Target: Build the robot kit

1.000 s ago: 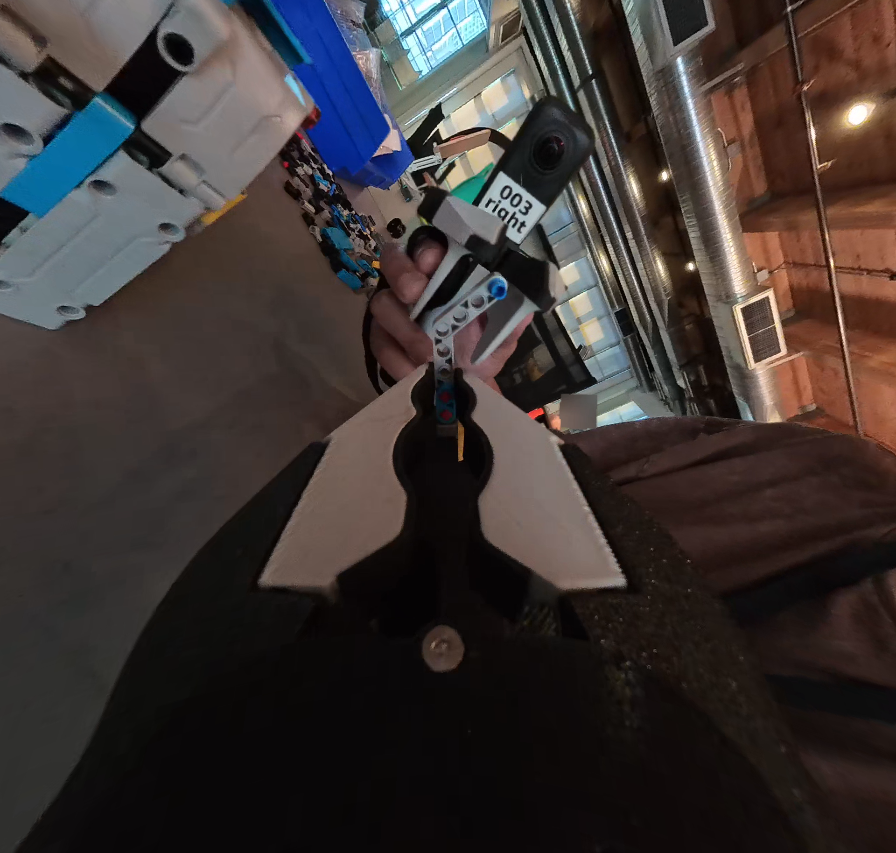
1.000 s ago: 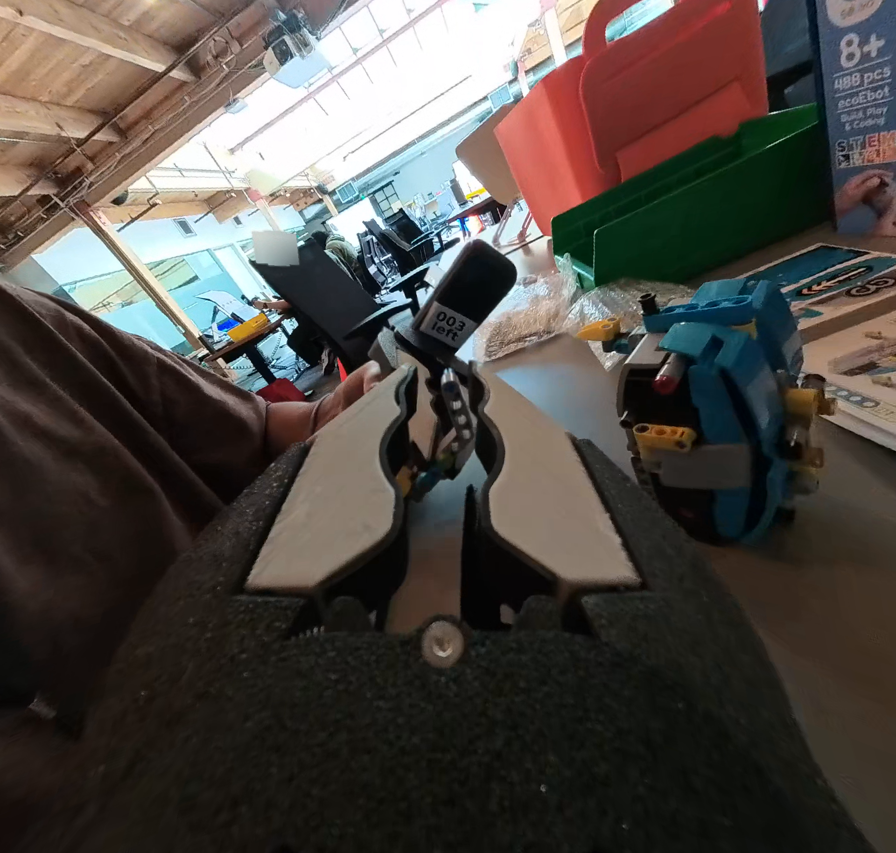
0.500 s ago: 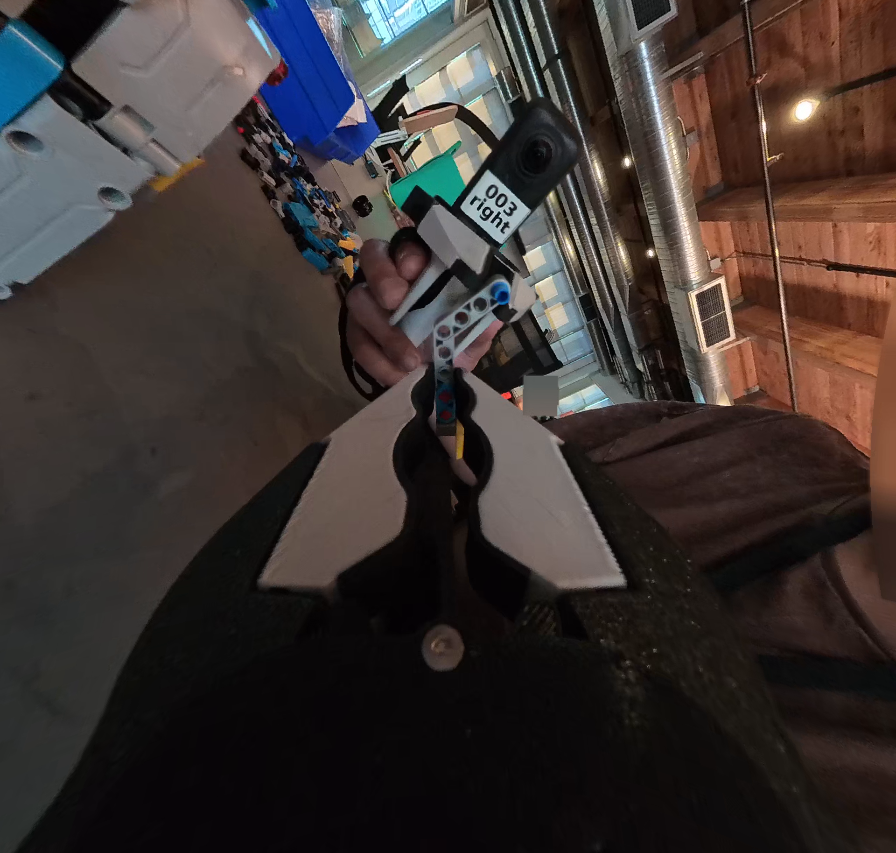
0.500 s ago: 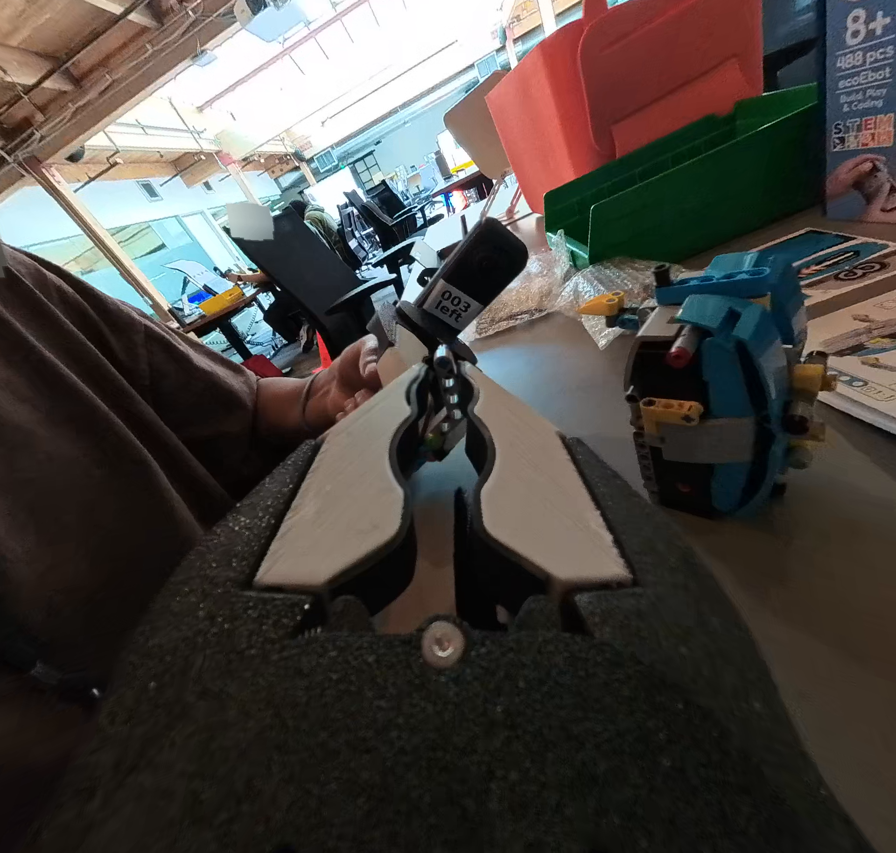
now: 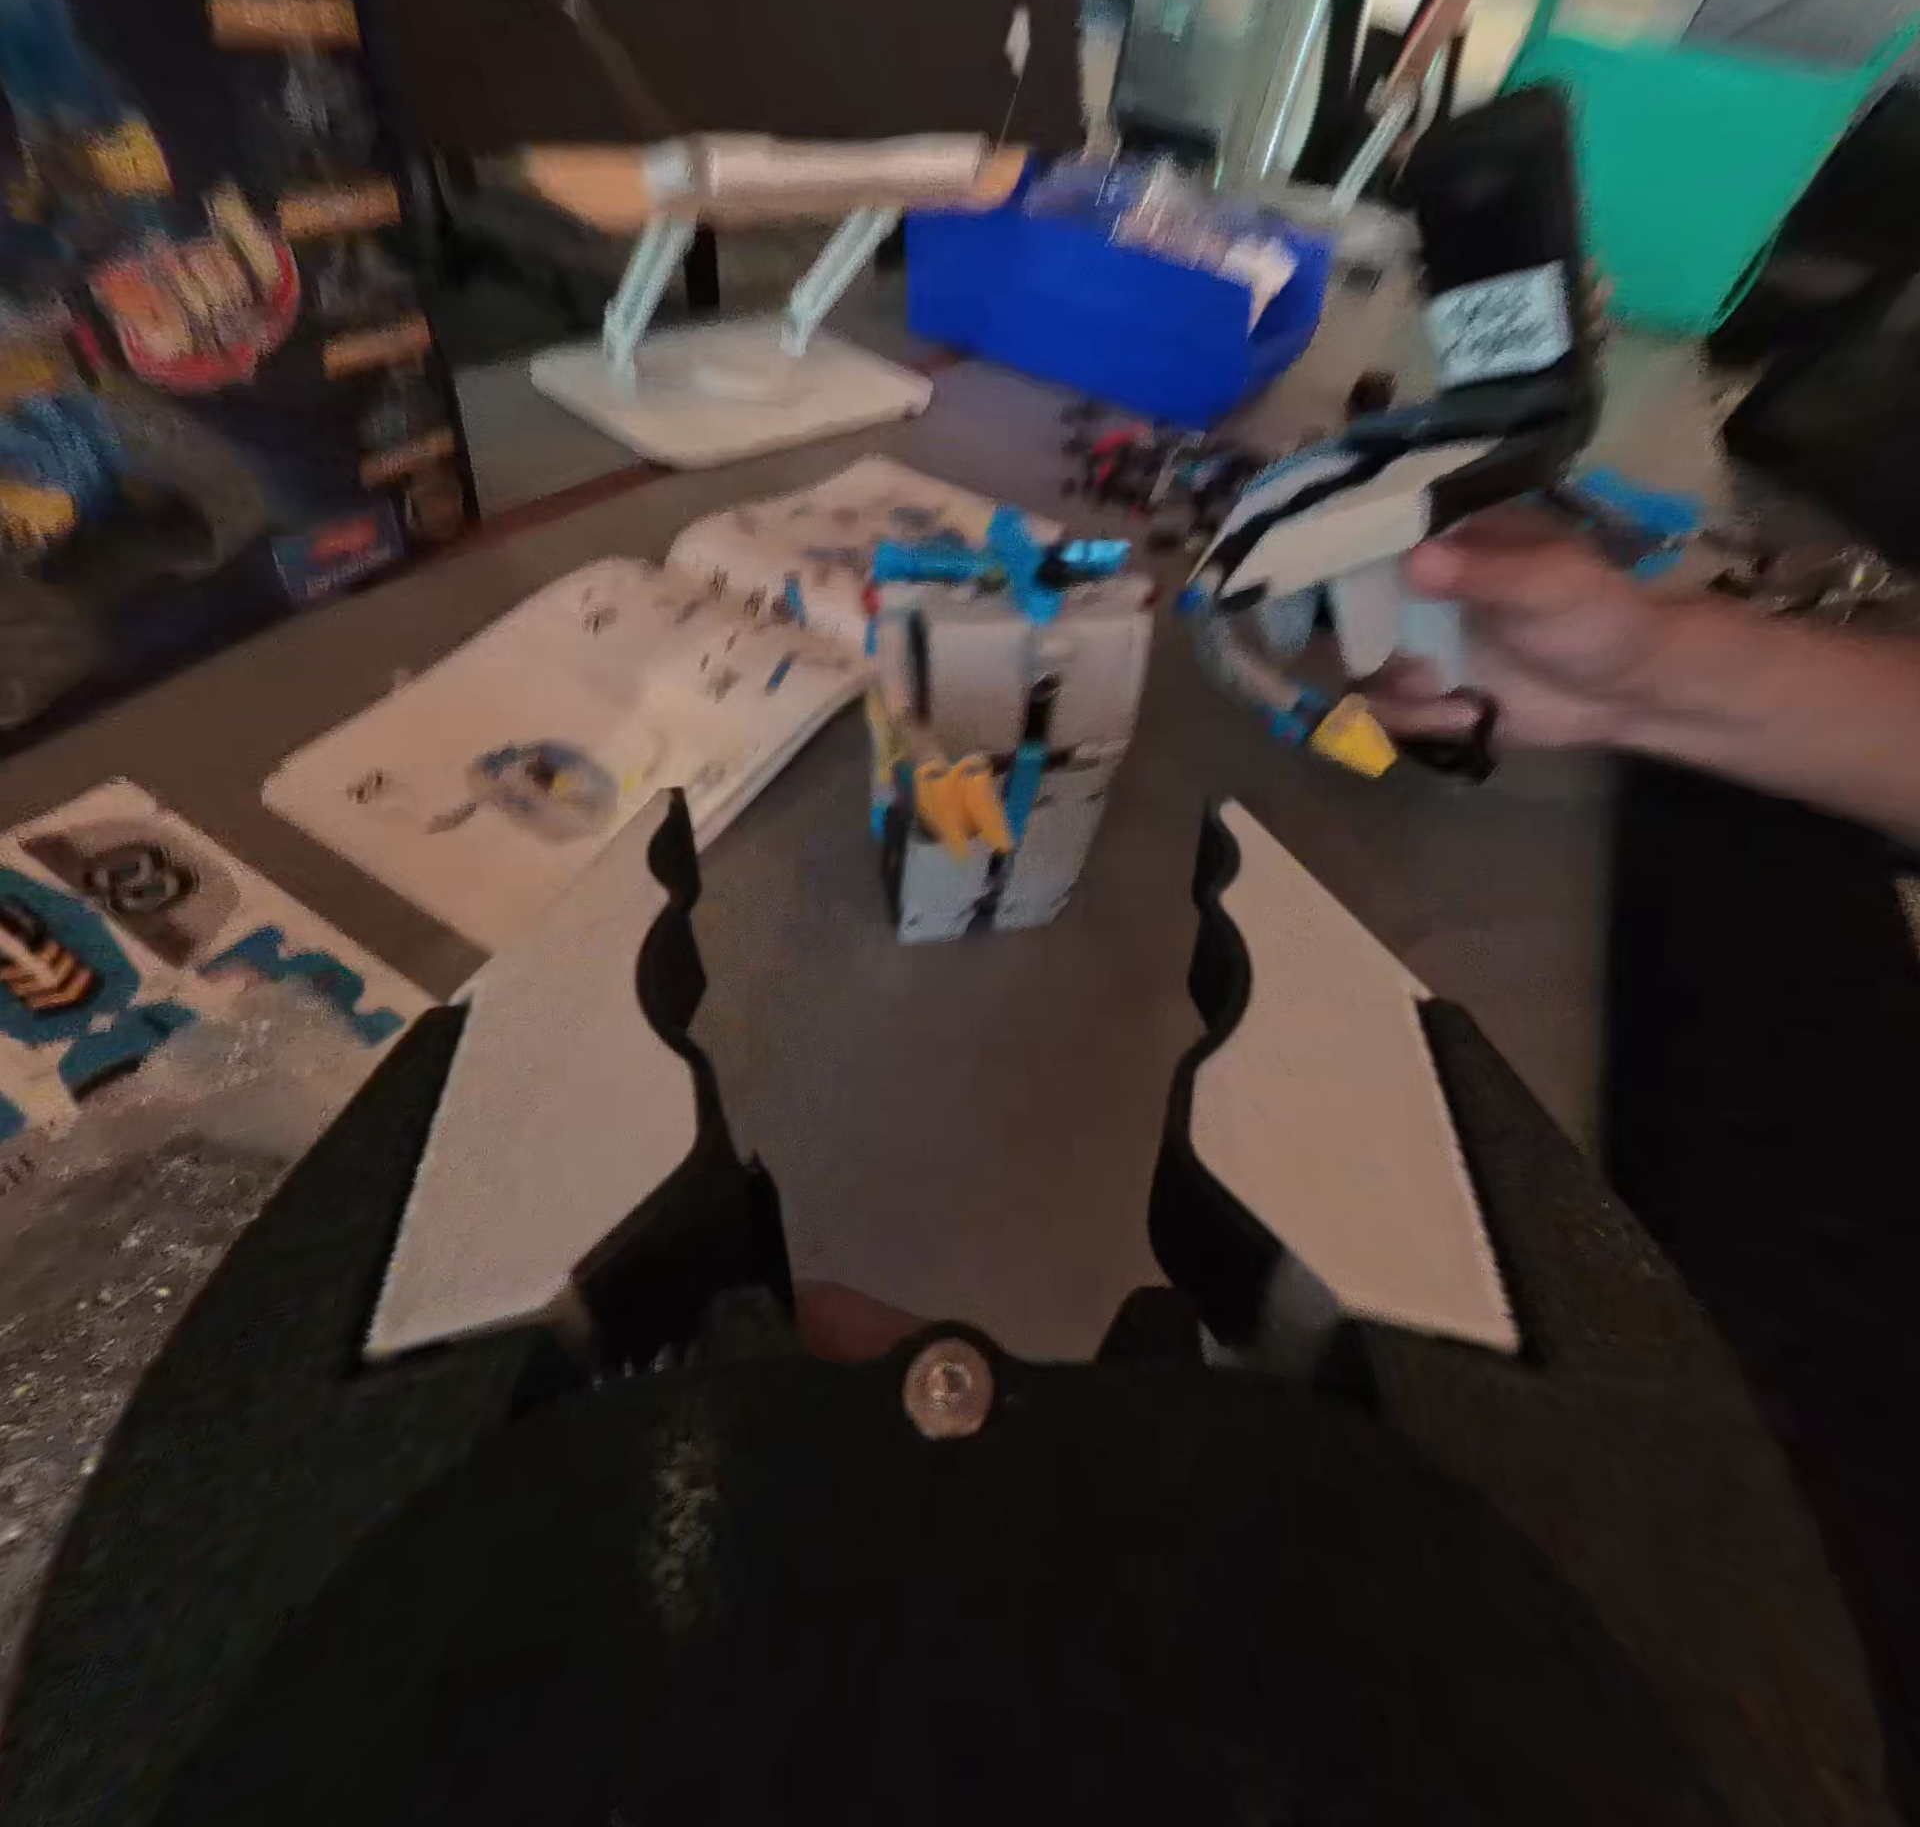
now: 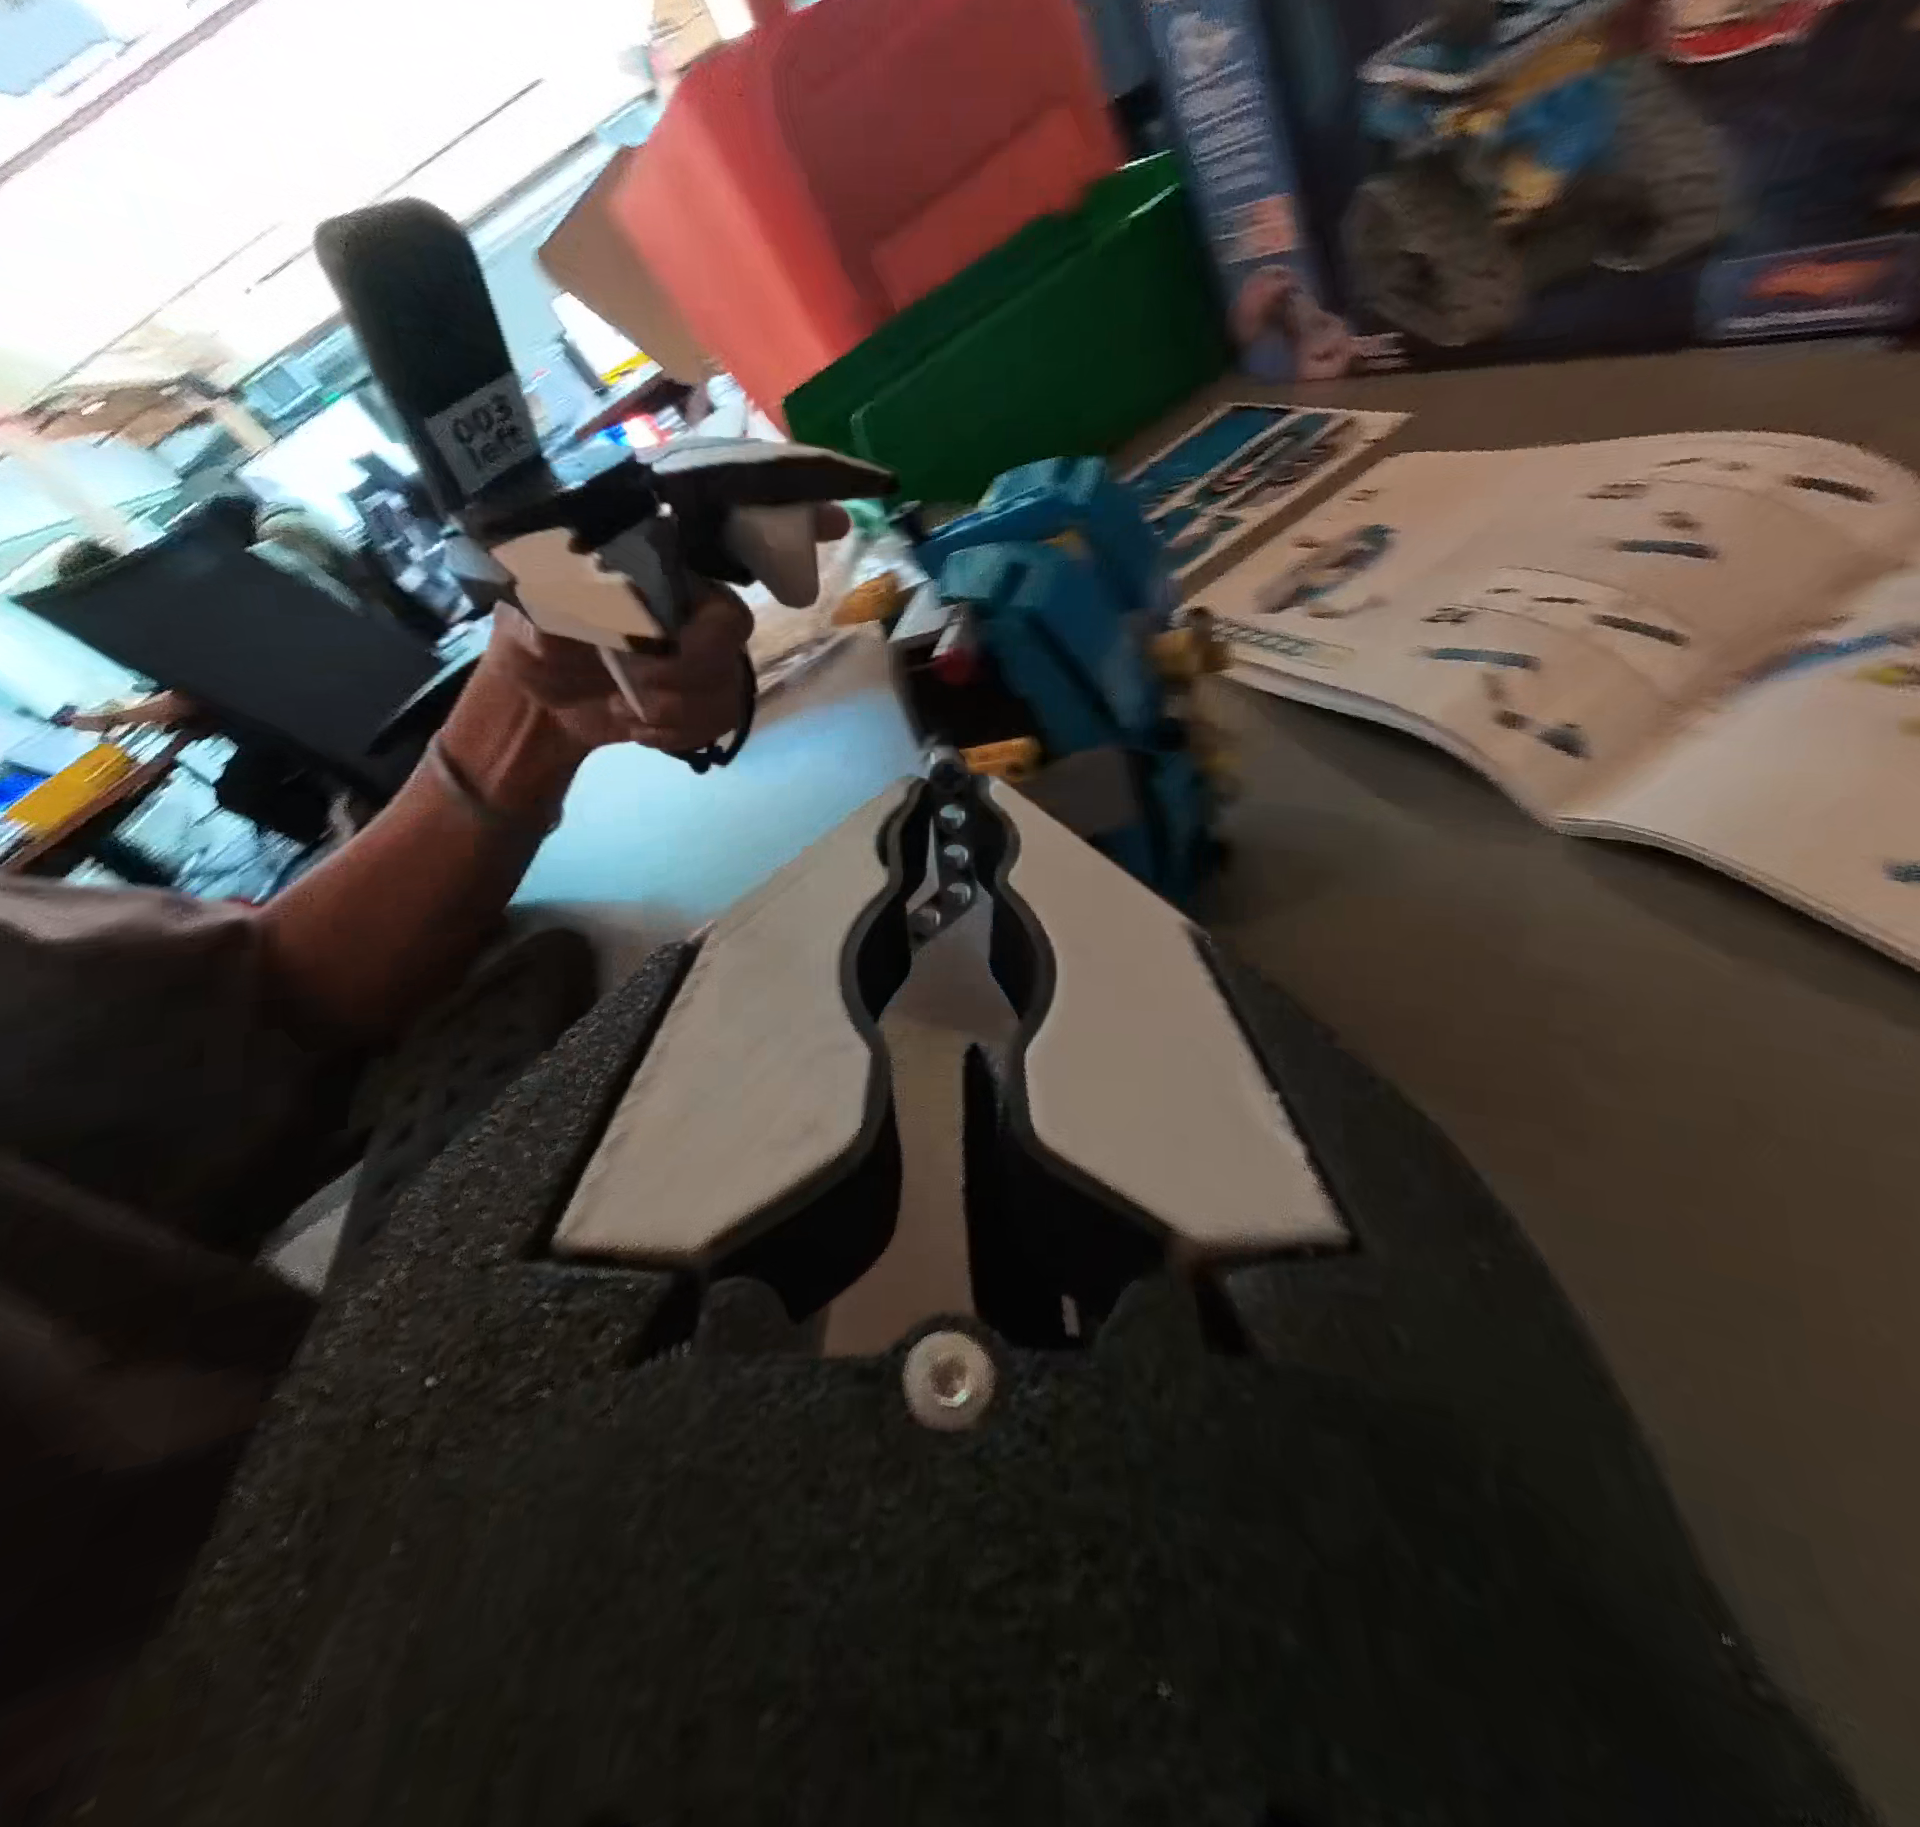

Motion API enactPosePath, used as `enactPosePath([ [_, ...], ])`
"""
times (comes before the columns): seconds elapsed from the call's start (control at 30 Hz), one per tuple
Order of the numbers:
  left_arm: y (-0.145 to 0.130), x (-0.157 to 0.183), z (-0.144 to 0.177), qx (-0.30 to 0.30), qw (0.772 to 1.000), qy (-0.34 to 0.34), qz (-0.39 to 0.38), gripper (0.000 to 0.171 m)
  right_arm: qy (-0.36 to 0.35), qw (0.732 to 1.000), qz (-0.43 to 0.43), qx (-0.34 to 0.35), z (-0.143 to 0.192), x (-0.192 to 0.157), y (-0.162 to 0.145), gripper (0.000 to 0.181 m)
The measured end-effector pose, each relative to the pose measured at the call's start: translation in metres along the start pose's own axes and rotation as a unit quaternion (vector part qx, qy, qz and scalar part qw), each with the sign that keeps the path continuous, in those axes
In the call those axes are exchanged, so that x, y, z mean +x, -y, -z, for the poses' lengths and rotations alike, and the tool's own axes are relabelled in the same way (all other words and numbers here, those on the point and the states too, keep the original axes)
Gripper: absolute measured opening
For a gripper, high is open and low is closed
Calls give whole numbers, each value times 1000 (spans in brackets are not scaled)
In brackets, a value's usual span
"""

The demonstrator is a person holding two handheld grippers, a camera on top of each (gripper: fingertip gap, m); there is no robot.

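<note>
Left gripper [image 5: 940, 832] spread and empty above the table [image 5: 935, 1102], facing the blue-and-grey brick model [image 5: 997, 738]; right gripper [image 6: 954, 790] pinches a grey perforated beam [image 6: 951, 858] only at its tips, so the beam may pivot or slip.

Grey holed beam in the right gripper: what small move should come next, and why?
Probably ease the right gripper forward, toward the brick model: it is shut on the grey holed beam, whose tip points at the model ahead. The left gripper is open, so it could steady the model.
</note>
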State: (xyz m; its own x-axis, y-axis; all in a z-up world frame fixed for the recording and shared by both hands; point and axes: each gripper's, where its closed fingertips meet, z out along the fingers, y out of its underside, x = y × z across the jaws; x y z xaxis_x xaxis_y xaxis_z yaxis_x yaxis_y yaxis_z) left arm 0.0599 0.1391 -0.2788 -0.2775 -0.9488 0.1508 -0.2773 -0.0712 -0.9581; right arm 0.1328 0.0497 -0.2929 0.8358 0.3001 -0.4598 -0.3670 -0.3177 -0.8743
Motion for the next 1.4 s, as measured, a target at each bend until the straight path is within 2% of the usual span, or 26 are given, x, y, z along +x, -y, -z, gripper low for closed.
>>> enactPosePath([
  [0.07,-21,-14,-15,-63,998,-10,14,108,-25,1000,0,6,-4,9,3,7],
  [0.2,-45,0,-46,-112,993,-42,-5,107,-46,999,17,3,-16,8,-2,7],
  [0.27,-43,8,-55,-105,994,-33,-17,101,-54,998,3,18,-18,7,1,7],
  [0.43,-44,25,-72,-90,996,8,-6,105,-64,997,-23,42,-23,9,8,6],
  [0.63,-49,33,-69,-92,995,44,-17,100,-45,997,-49,48,-21,15,8,6],
  [0.7,-42,34,-62,-67,997,34,3,103,-41,997,-55,48,-21,18,8,6],
  [0.83,-23,23,-56,-5,999,40,24,110,-7,994,-95,59,-23,15,8,7],
  [0.93,-24,14,-67,-22,998,61,-22,114,3,993,-101,66,-23,15,10,7],
  [0.97,-25,13,-71,-28,997,64,-33,109,1,993,-100,67,-22,16,10,7],
  [1.03,-27,15,-77,-34,996,62,-49,88,3,993,-102,67,-23,16,10,7],
  [1.2,-33,12,-84,-58,984,119,-120,90,1,994,-81,72,-25,15,11,7],
  [1.27,-34,11,-83,-62,981,123,-135,84,-10,996,-62,68,-24,18,12,6],
  [1.33,-33,7,-81,-60,979,129,-144,70,-11,998,-40,52,-23,19,13,6],
  [1.4,-33,6,-80,-60,977,133,-155,70,0,999,-29,37,-24,17,14,6],
])
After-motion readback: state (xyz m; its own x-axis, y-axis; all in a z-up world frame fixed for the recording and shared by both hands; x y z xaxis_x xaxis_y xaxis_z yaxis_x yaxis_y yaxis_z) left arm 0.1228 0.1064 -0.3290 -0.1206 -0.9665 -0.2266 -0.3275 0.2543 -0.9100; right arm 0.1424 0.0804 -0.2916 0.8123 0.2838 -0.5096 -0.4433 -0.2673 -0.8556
